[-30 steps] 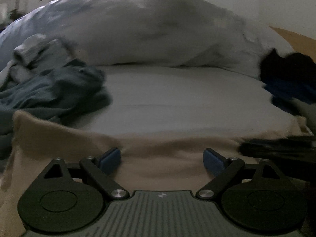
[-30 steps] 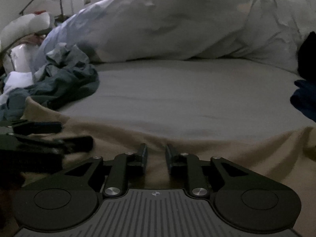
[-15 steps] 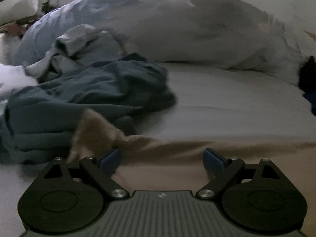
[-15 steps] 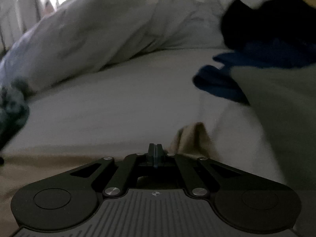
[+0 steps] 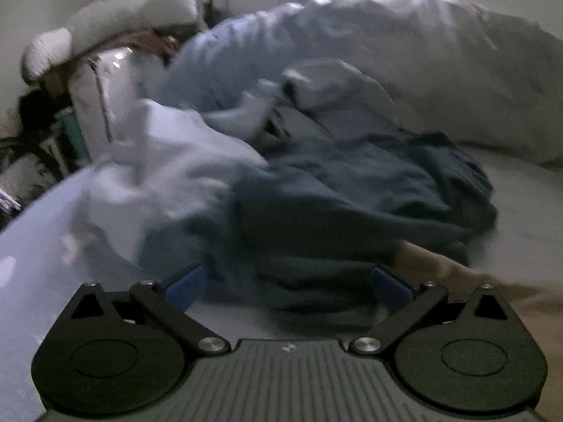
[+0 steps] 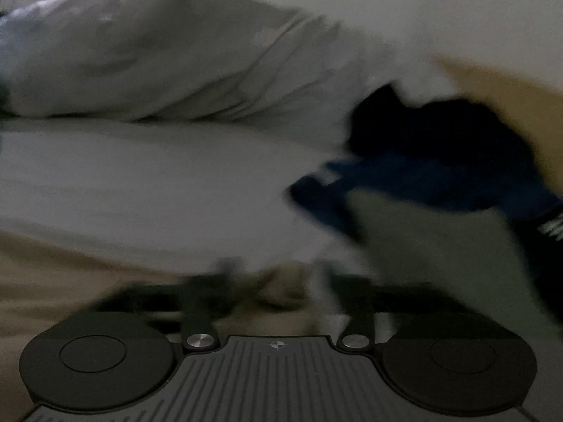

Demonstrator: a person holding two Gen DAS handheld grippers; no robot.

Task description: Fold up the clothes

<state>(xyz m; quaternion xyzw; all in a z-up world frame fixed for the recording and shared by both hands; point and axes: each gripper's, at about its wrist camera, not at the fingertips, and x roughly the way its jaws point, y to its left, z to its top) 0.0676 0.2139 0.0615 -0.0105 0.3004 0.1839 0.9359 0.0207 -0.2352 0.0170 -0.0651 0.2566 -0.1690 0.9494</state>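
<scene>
Left tongs (image 5: pixel 286 286) stand released before a dark blue-grey garment (image 5: pixel 352 204) heaped on the bed (image 5: pixel 520 211). Right tongs (image 6: pixel 278 274), blurred, look parted over the tan garment (image 6: pixel 52 281), whose corner lies between them; blue clothes (image 6: pixel 404 183) lie far right.

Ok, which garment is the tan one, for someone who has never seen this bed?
Start at the big white duvet heaped across the far side of the bed. Nearer lies a crumpled dark teal garment. The tan garment is spread flat nearest the camera, by the left gripper; it is the only sandy-coloured cloth, and it lies smooth rather than bunched.
</scene>
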